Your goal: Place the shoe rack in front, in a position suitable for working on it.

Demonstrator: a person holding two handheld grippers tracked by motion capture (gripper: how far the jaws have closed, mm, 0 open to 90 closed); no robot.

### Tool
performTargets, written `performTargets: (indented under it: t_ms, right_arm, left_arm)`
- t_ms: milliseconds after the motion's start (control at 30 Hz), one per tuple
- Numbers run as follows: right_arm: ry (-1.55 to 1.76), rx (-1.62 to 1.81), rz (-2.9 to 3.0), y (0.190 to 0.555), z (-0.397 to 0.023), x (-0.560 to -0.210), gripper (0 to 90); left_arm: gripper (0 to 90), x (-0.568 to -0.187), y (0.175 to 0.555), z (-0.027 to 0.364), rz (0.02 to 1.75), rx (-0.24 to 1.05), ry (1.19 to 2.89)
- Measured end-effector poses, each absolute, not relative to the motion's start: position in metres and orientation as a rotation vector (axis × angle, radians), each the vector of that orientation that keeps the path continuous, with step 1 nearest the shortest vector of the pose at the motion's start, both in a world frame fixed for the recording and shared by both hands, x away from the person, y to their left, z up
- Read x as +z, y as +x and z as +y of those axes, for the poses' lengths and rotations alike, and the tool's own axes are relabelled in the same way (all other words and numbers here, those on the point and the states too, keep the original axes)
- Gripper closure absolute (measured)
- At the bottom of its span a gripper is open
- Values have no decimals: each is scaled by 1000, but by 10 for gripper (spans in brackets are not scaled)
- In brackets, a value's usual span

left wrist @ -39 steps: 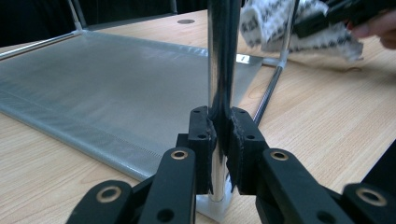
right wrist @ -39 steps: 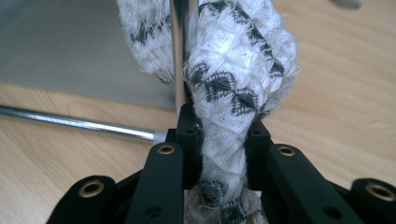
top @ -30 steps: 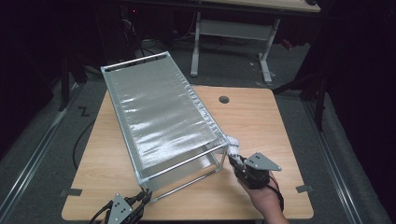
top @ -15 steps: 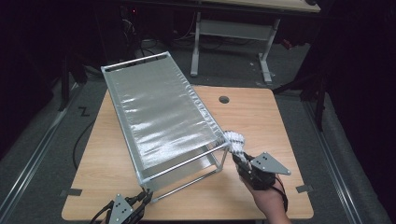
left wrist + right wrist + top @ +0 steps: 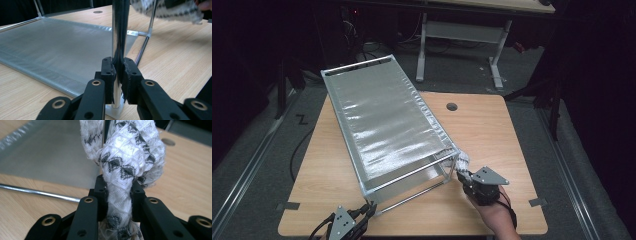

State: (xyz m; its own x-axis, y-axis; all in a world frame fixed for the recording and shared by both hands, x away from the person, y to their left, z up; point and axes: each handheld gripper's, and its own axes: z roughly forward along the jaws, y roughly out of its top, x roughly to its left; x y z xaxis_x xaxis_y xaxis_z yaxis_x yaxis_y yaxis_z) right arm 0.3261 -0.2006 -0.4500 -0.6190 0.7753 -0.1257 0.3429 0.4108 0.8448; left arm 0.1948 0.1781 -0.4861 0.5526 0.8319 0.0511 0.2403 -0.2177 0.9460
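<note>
Now the left gripper (image 5: 118, 75) is clamped on the rack's (image 5: 384, 120) near corner post (image 5: 117, 37), a stiff, slick rod best pinched low. Beyond it, the right gripper (image 5: 118, 195) squeezes a soft, light cloth (image 5: 125, 167) at the rack's right corner (bunched thick, so it should not slip) on the table (image 5: 492, 130).

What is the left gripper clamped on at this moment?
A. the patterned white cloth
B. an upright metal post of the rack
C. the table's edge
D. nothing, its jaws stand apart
B: in the left gripper view the left gripper has its jaws closed on the upright metal post of the rack.
</note>
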Motion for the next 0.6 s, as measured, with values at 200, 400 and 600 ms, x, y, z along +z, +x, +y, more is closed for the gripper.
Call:
performTargets:
  t_ms: [200, 400, 600]
  right_arm:
    - [974, 977, 2262, 338, -191, -475, 749]
    - [1010, 901, 2327, 345, -183, -493, 749]
    - [1016, 929, 2283, 344, -188, -486, 747]
  left_arm:
    - [807, -487, 199, 176, 893, 700, 1734]
    - [807, -488, 200, 175, 888, 706, 1730]
    - [806, -487, 201, 175, 889, 712, 1735]
